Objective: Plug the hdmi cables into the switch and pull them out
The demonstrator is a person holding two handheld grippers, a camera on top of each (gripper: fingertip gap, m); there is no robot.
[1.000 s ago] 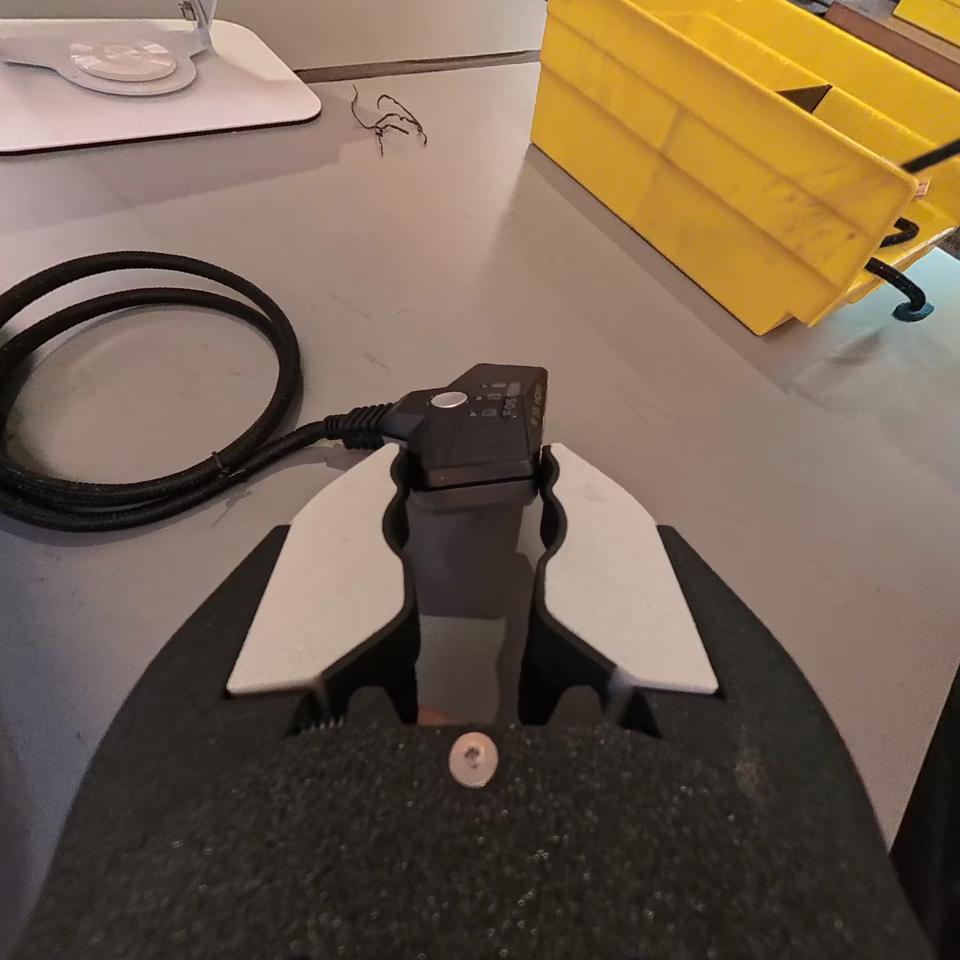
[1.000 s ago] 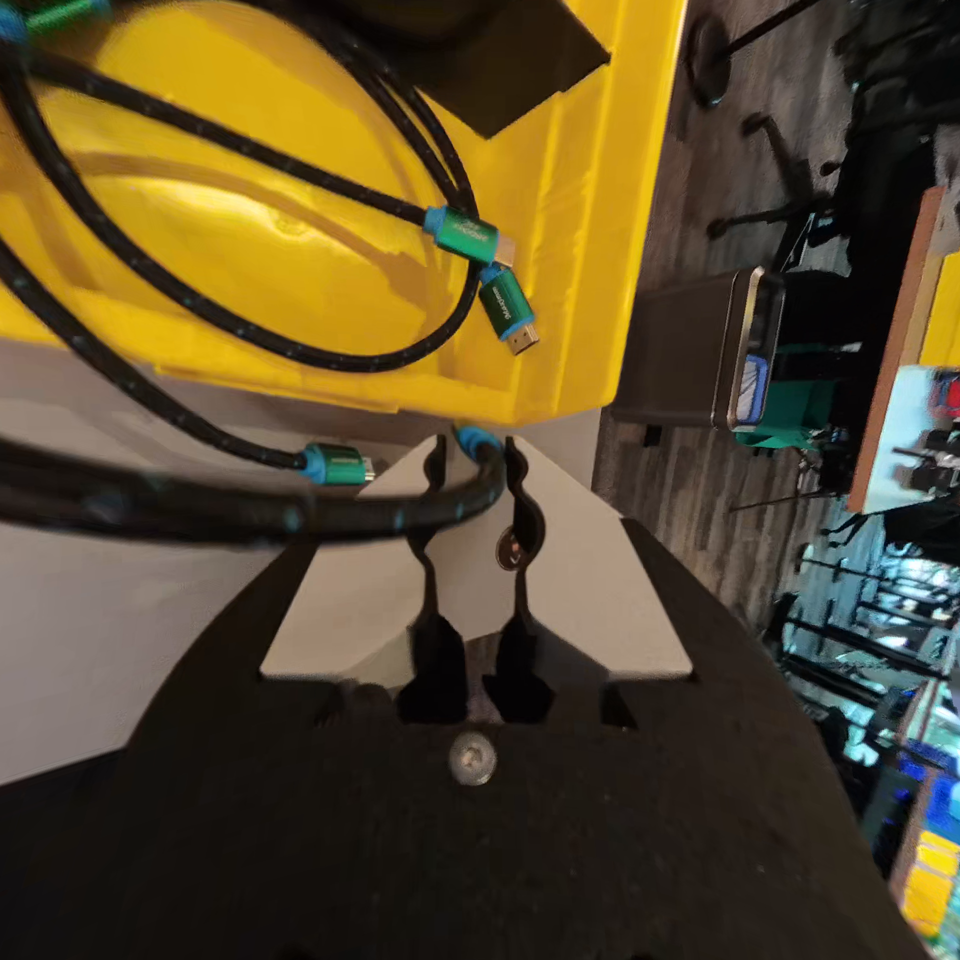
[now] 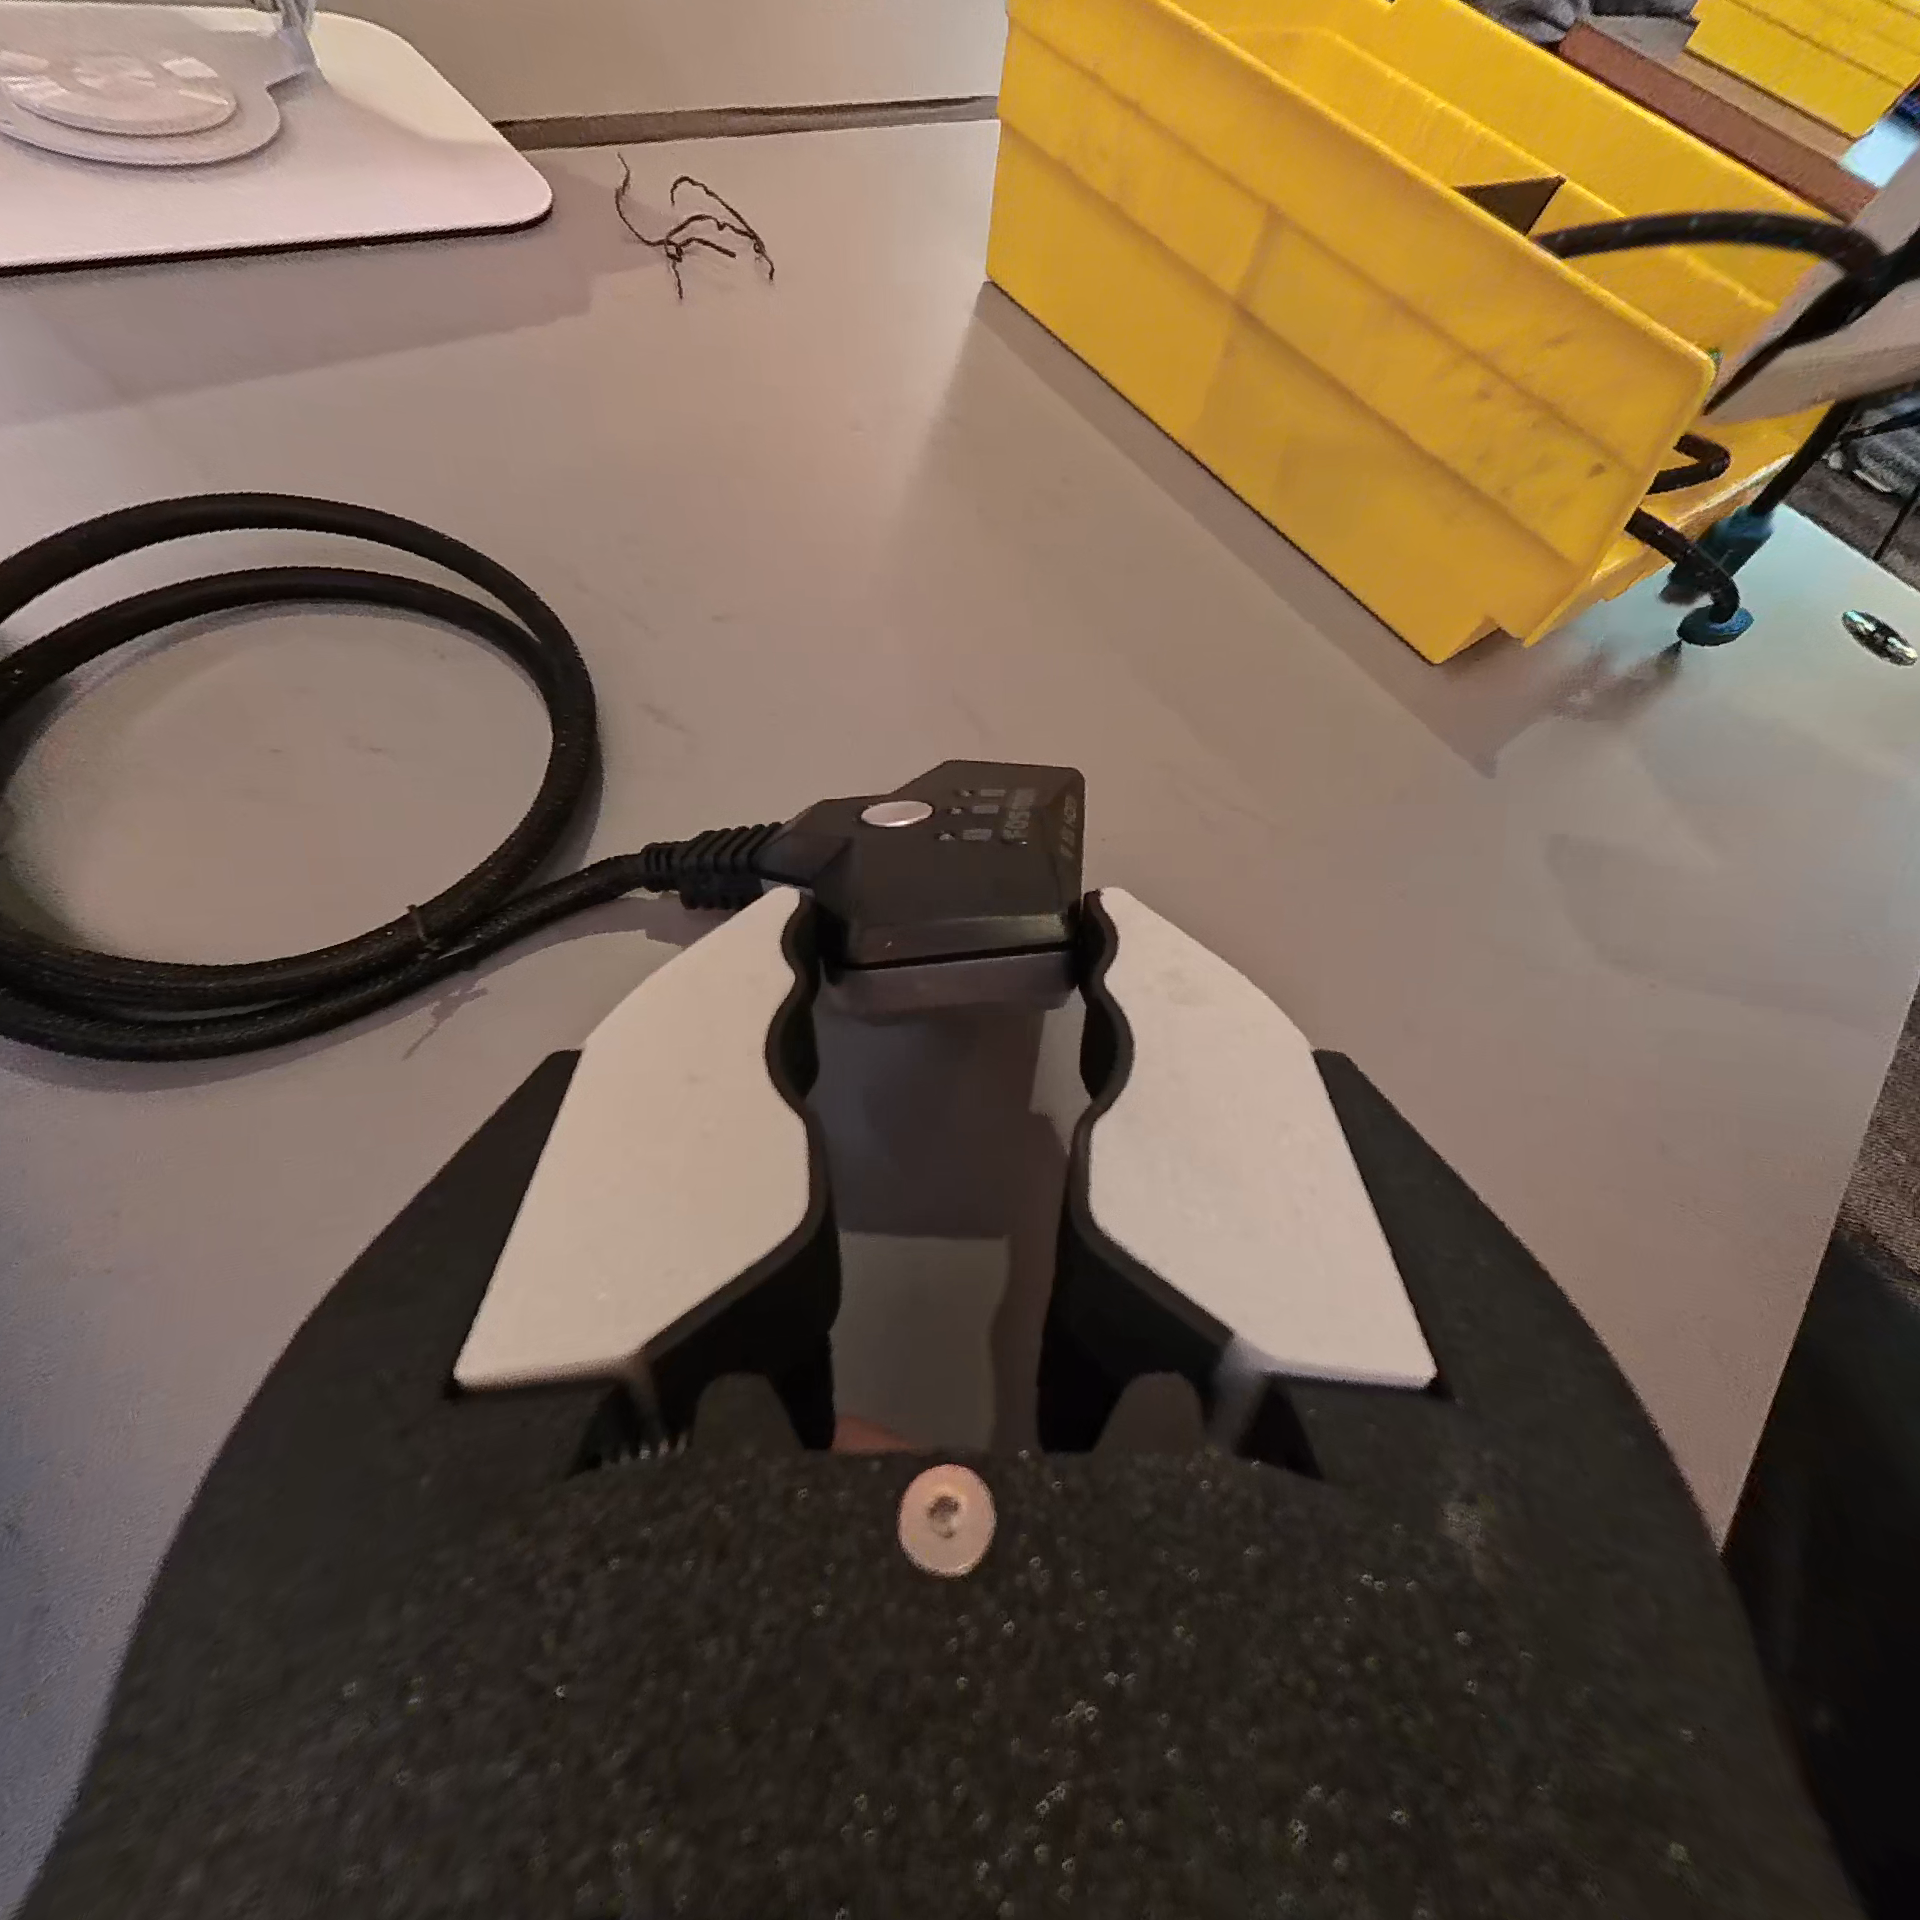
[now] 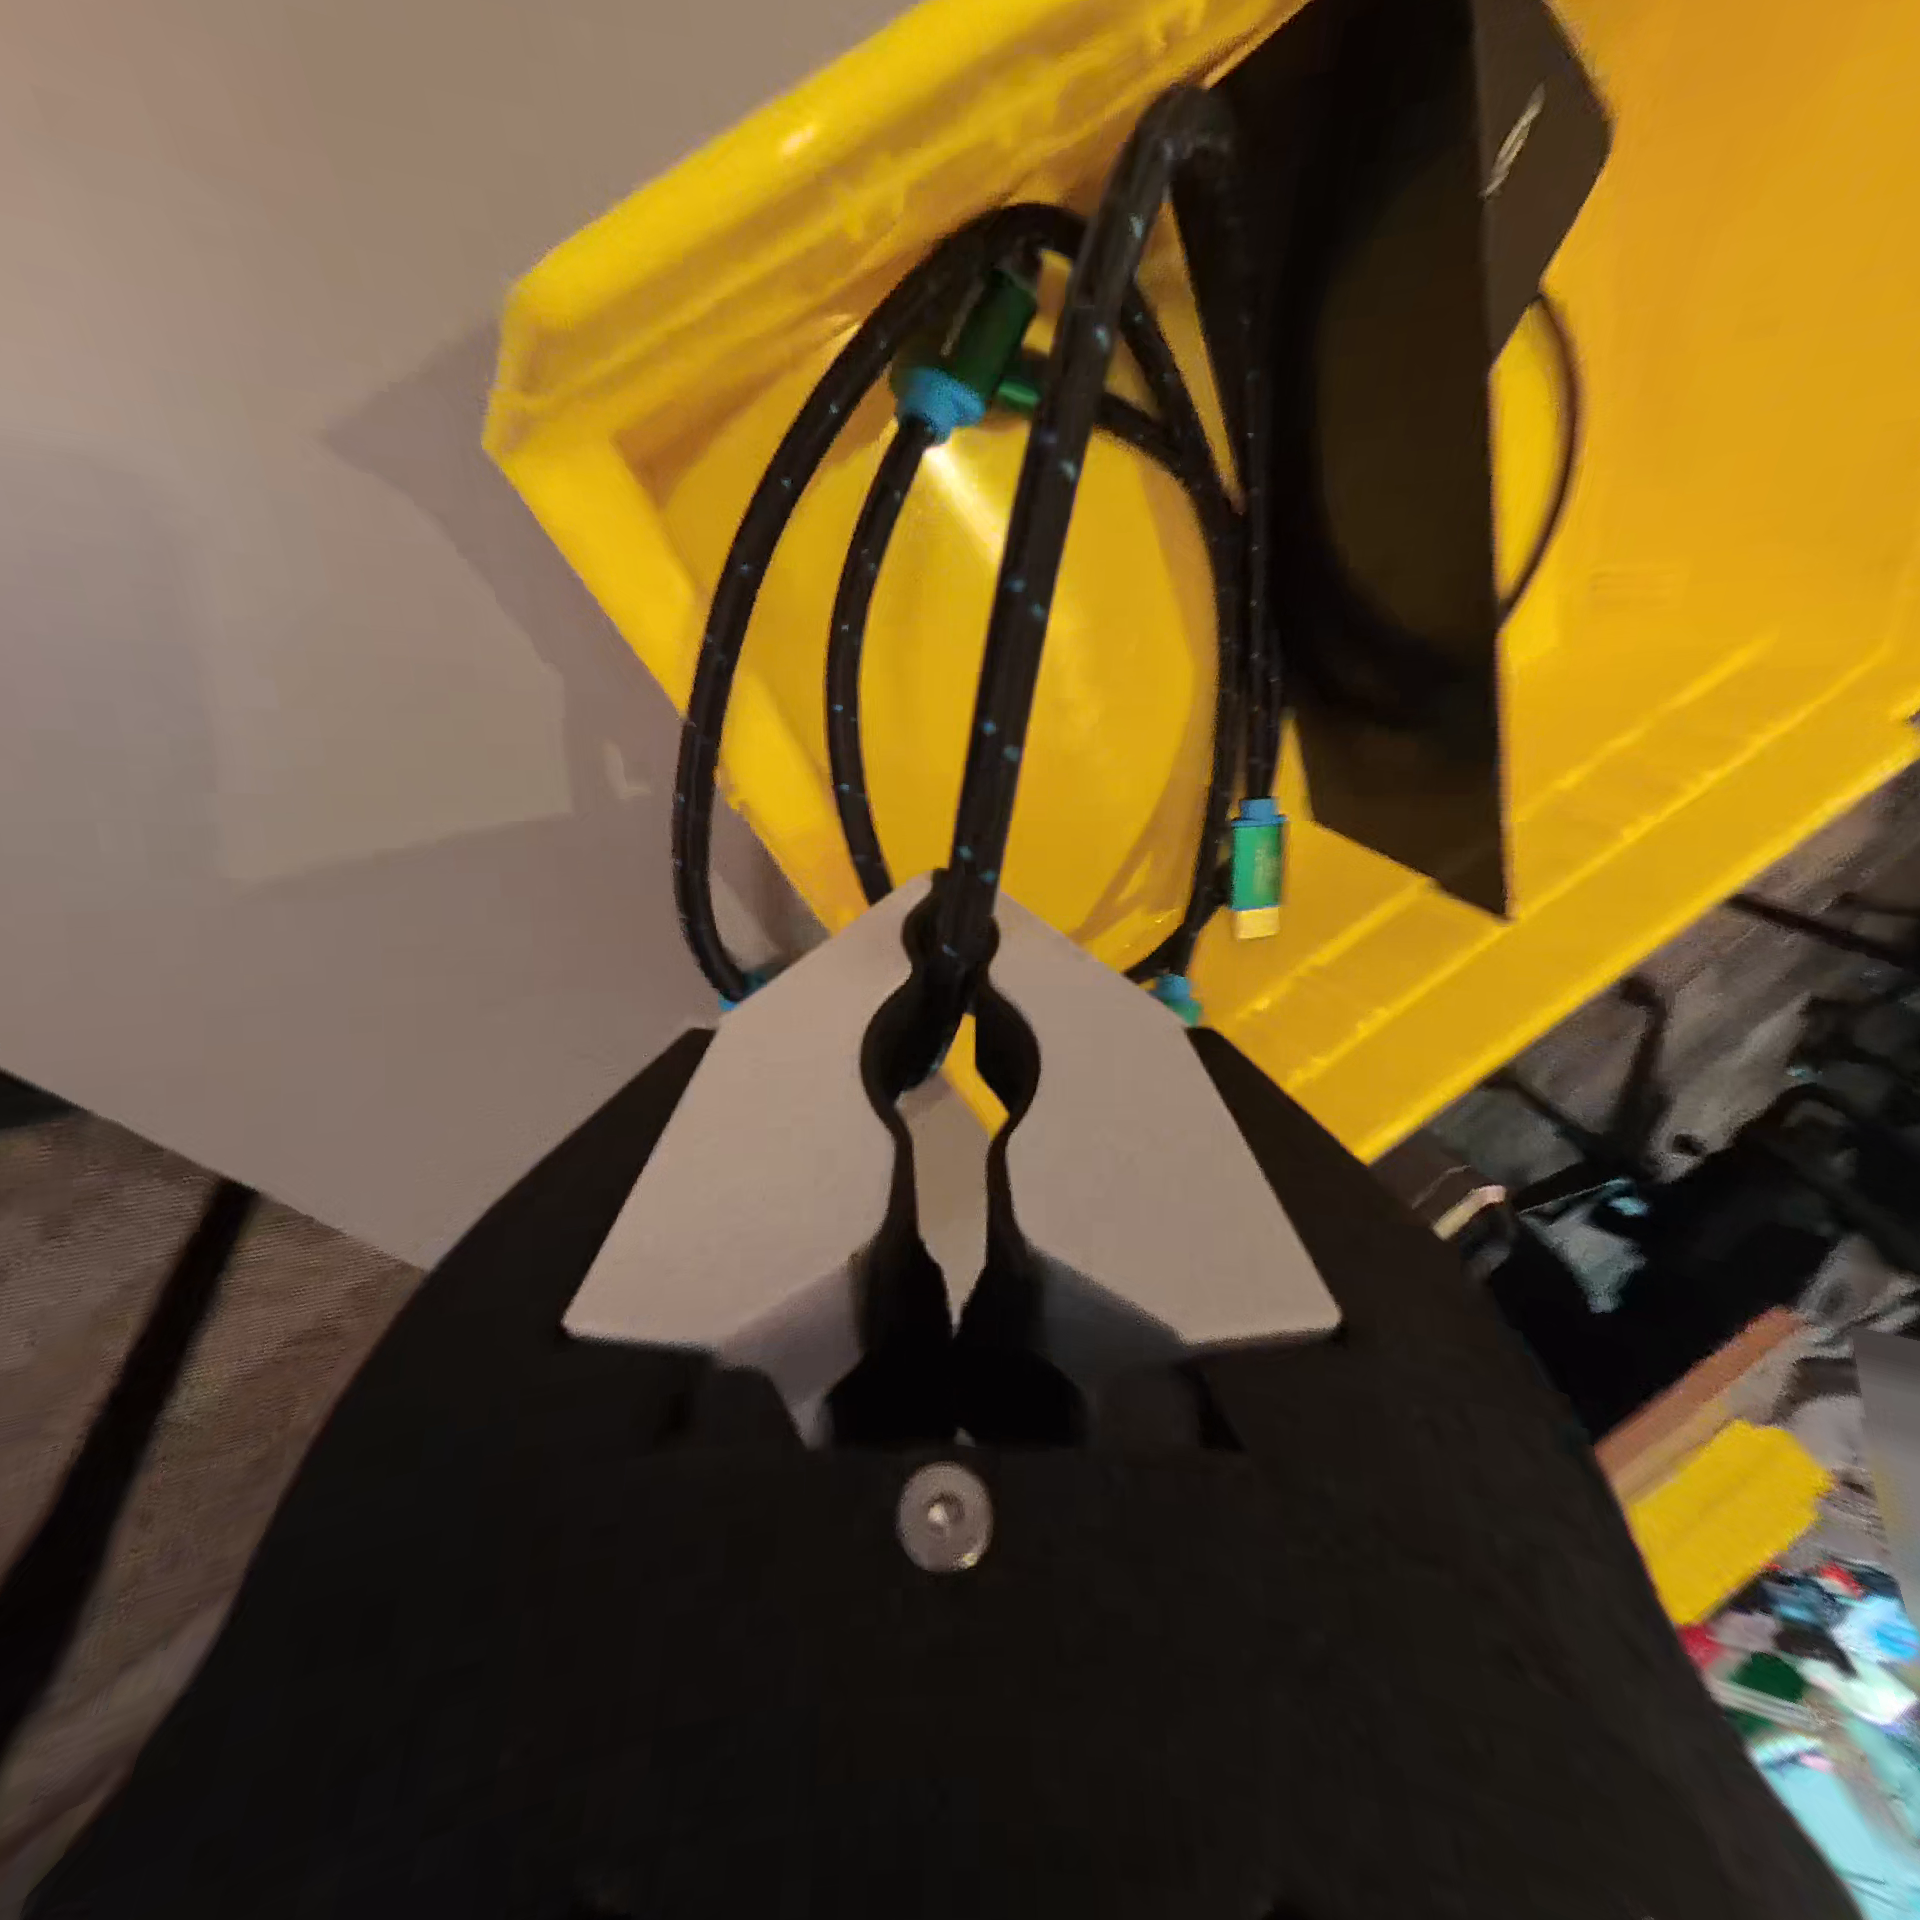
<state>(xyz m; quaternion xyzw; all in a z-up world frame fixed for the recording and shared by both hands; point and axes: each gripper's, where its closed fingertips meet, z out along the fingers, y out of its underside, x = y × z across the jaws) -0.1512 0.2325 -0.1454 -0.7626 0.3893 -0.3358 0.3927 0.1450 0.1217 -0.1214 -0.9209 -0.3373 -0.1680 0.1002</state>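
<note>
My left gripper (image 3: 951,920) is shut on the black HDMI switch (image 3: 961,868), which rests on the grey table (image 3: 831,540); its black braided cable (image 3: 312,748) coils off to the left. My right gripper (image 4: 954,904) is shut on a black braided HDMI cable (image 4: 1023,582) with blue flecks, held over the yellow bin (image 4: 1558,582). Green plugs with blue collars (image 4: 1257,862) (image 4: 961,353) hang or lie at the bin. In the left wrist view the right gripper (image 3: 1829,312) shows at the far right edge by the yellow bin (image 3: 1351,312), with the cable (image 3: 1704,234) running to it.
A white monitor base (image 3: 260,135) stands at the back left. A small tangle of dark thread (image 3: 696,229) lies on the table. A black flat object (image 4: 1392,416) leans in the bin. More cable (image 3: 1694,561) hangs over the bin's near corner. The table edge is at the right. The tips of one gripper are about 30 centimetres away from the tips of the other.
The right gripper has swung and turned, lifting the cable so it hangs over the bin, which now sits above the fingers. The left gripper has kept its grip on the switch and barely moved.
</note>
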